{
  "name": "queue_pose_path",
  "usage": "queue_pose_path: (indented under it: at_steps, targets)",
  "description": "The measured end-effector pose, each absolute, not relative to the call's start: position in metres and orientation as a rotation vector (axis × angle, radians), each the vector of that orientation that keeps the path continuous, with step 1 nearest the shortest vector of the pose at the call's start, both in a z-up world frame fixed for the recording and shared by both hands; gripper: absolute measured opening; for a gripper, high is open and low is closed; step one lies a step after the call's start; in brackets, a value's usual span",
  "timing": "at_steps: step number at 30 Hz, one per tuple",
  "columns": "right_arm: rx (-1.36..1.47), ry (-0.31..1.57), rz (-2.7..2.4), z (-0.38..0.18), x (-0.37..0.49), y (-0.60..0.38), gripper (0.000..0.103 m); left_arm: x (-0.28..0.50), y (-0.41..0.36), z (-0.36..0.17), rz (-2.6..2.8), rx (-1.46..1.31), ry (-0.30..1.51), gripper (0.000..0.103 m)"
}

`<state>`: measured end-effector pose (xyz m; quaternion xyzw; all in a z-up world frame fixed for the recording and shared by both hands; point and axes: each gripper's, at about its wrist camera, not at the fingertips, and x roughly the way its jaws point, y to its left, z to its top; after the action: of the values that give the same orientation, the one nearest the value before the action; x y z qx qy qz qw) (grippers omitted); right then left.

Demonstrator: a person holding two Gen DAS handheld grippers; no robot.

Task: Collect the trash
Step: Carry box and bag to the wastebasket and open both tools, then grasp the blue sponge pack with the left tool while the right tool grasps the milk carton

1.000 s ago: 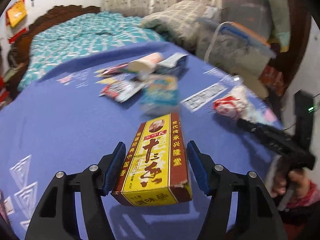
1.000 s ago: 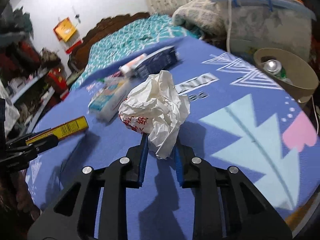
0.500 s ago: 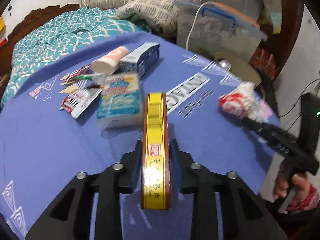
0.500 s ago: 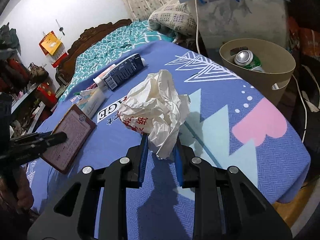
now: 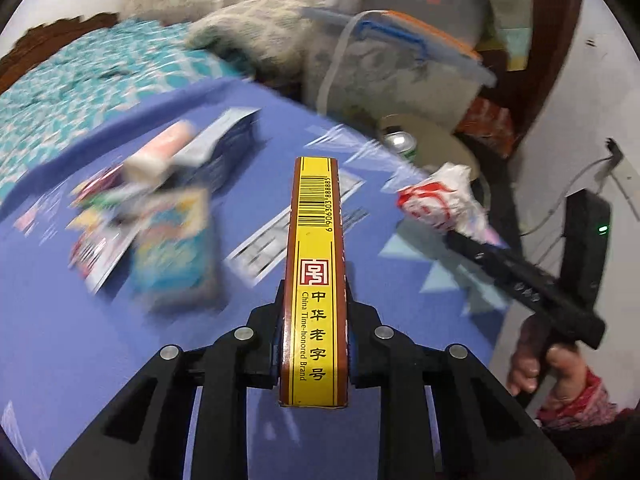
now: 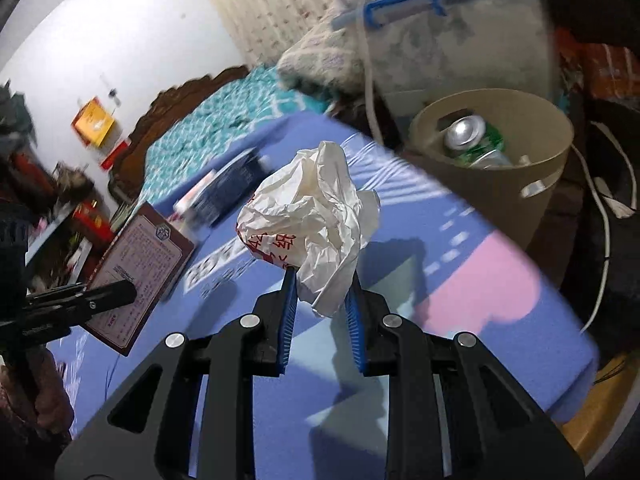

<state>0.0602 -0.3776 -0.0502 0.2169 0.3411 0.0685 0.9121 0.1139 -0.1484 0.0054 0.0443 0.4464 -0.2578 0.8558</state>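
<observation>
Our left fingers [image 5: 314,344], just closing, pinch a slim cardboard box [image 5: 316,264] edgewise, while our right fingers [image 6: 322,312] clamp crumpled white paper [image 6: 308,216].

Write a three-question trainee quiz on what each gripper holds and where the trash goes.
1. True or false: the left gripper grips the yellow and brown cardboard box by its broad faces.
2. What is in the right gripper?
3. The silver and green drink can lies: A on the blue tablecloth, B in the tan round bin, C on the bed.

Key: 1 true. 2 the crumpled white paper wrapper. 3 B.
</observation>
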Motion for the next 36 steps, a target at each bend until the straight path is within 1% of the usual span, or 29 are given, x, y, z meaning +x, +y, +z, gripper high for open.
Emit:
queue_pose_path:
  at_steps: [5,8,13,16,17,18,19,20,24,26,30,36]
  targets:
    - [0.492,0.660,0.042,-0.040,0.080,-0.437,0.026,0.153,-0.218,0.019,-0.676,0.159,0.904,0.021]
    - [0.512,0.642,-0.031,-0.037,0.094,-0.476,0.026,0.189,-0.276,0.022,-0.759,0.181,0.915,0.021]
    - [0.529,0.656,-0.112,-0.044,0.124,-0.524,0.026,0.229,-0.351,0.010,-0.813,0.229,0.946,0.022]
    - [0.523,0.683,-0.128,-0.049,0.142,-0.539,0.029,0.246,-0.386,-0.003,-0.807,0.271,0.960,0.023]
    - [0.524,0.694,-0.133,-0.052,0.148,-0.544,0.037,0.251,-0.394,-0.008,-0.796,0.281,0.962,0.024]
    - [0.524,0.701,-0.136,-0.054,0.153,-0.547,0.046,0.256,-0.401,-0.013,-0.781,0.291,0.969,0.041]
    - [0.525,0.706,-0.144,-0.056,0.157,-0.550,0.069,0.261,-0.405,-0.017,-0.763,0.295,0.971,0.062]
    - [0.527,0.697,-0.157,-0.057,0.154,-0.549,0.076,0.264,-0.407,-0.019,-0.734,0.293,0.953,0.064]
    - [0.529,0.632,-0.187,-0.051,0.141,-0.552,0.075,0.267,-0.396,-0.009,-0.715,0.260,0.935,0.064]
    - [0.577,0.596,-0.182,-0.046,0.124,-0.548,0.074,0.261,-0.383,0.001,-0.720,0.228,0.920,0.064]
    - [0.610,0.573,-0.148,-0.037,0.108,-0.533,0.066,0.230,-0.331,0.013,-0.709,0.170,0.888,0.064]
    - [0.602,0.611,0.011,-0.027,0.110,-0.476,0.052,0.176,-0.241,0.002,-0.624,0.127,0.889,0.064]
